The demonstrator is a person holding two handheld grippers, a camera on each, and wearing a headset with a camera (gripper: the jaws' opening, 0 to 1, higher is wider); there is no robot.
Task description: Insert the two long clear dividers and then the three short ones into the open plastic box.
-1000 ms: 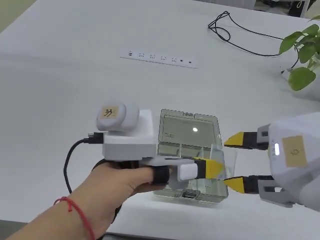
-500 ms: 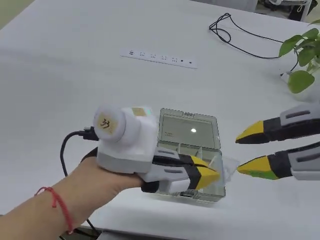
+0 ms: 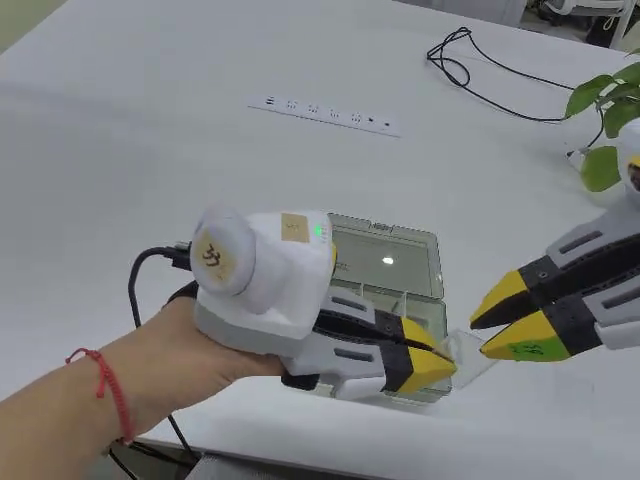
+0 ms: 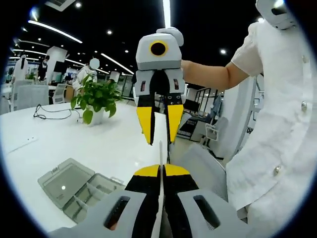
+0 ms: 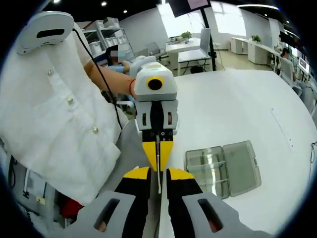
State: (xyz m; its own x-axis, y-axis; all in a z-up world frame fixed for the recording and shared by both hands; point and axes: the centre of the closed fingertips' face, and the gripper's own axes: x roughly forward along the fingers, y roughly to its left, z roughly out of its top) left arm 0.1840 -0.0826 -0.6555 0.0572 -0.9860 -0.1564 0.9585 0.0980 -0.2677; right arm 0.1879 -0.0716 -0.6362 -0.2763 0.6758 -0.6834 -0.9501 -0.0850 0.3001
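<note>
Beside the box (image 3: pixel 385 262), the left gripper (image 3: pixel 435 358) clamps a divider (image 3: pixel 463 350). The right gripper (image 3: pixel 487 334) holds its jaws apart around the divider's end. The divider is probably about to go in, so it next needs lining up with a slot.

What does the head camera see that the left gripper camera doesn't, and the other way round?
Head view: a red string bracelet on the wrist and the black cord plugged into the back of the left gripper. Left gripper view: the person's white buttoned shirt and the ceiling lights. Both: the open plastic box, the clear divider pinched by the left gripper, the right gripper facing it, and the green plant.
</note>
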